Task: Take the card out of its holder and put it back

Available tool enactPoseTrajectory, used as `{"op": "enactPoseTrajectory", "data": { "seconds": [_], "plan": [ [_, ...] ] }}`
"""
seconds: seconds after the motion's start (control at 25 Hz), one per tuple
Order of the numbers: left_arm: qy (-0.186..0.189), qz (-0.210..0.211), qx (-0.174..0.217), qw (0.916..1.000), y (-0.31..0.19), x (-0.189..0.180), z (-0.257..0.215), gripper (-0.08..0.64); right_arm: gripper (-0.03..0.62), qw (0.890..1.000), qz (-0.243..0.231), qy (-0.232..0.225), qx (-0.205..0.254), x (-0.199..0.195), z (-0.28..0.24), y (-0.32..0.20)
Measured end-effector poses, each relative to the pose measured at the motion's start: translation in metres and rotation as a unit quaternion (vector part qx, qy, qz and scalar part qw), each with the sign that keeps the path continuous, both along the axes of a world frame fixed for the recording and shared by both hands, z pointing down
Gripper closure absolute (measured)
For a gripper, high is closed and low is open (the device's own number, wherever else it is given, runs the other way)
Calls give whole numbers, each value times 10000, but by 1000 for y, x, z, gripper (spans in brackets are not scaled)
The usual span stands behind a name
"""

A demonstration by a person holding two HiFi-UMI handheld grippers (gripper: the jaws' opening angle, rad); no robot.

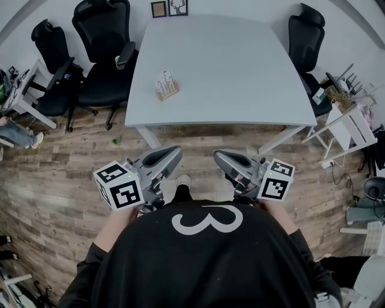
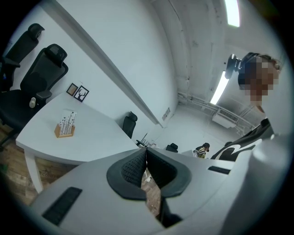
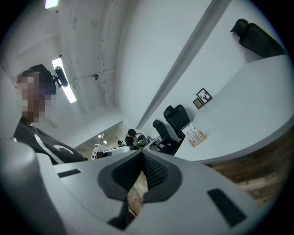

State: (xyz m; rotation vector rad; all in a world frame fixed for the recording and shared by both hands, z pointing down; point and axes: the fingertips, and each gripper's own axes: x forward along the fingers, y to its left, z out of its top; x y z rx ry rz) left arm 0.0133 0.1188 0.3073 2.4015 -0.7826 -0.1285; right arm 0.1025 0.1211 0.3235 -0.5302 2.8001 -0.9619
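A small wooden card holder (image 1: 168, 92) stands on the left part of the white table (image 1: 240, 66), with white printed cards (image 1: 165, 80) upright in it. The holder (image 2: 64, 131) also shows far off in the left gripper view, and the holder (image 3: 198, 138) likewise in the right gripper view. Both grippers are held close to the person's body, over the wooden floor and short of the table's near edge. My left gripper (image 1: 174, 151) (image 2: 146, 151) is shut on nothing. My right gripper (image 1: 218, 154) (image 3: 141, 154) has its tips together and is also empty.
Two small picture frames (image 1: 168, 8) stand at the table's far edge. Black office chairs (image 1: 99, 54) crowd the left side, and another chair (image 1: 307, 36) is at the far right. A white side table (image 1: 346, 123) with clutter stands right, and a seated person's legs (image 1: 18, 135) show at far left.
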Motion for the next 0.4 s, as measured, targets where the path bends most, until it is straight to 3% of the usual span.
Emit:
{"op": "enactPoseTrajectory", "data": {
  "seconds": [0.4],
  "plan": [
    [-6, -20, 12, 10000, 25, 11, 2, 546, 584, 10000, 25, -8, 44, 11, 3, 24]
  ]
}}
